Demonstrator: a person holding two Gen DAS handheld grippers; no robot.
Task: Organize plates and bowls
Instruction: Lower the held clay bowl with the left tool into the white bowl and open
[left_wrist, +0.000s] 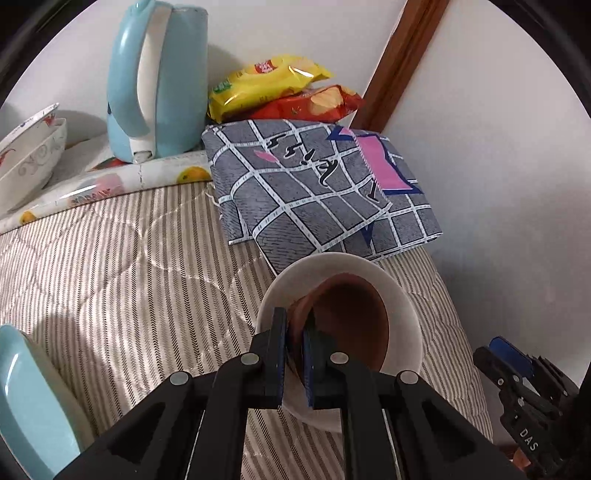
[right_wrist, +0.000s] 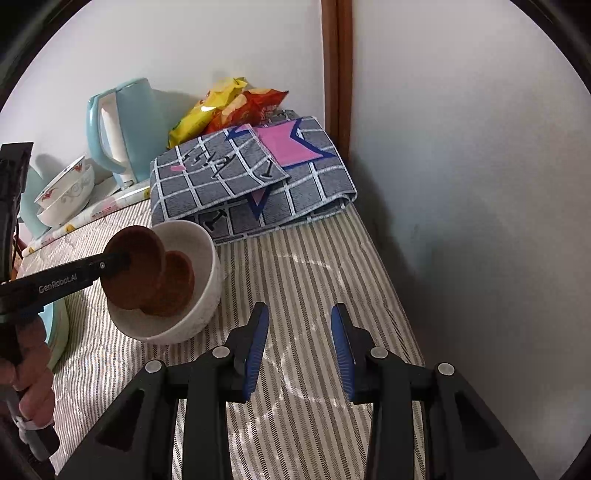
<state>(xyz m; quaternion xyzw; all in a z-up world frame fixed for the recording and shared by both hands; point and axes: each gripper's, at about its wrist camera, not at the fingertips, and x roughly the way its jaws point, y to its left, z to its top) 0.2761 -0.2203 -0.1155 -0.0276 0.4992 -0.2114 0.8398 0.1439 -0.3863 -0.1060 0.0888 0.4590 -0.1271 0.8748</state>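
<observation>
We clamp our left gripper (left_wrist: 295, 354) tight on the rim of the brown bowl (right_wrist: 144, 273), which sits tilted inside the white bowl (right_wrist: 207, 254) near the folded grey cloth (right_wrist: 236, 177). Our right gripper (right_wrist: 299, 350) hangs partly open, empty, over bare striped bedding (right_wrist: 314, 266) beside the wall (right_wrist: 461, 184).

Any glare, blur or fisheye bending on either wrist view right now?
Left wrist: sharp, glare streak on the yellow snack bag, door frame leaning from distortion. Right wrist: sharp, soft light patches on the striped cover, dark shadow along the wall.
</observation>
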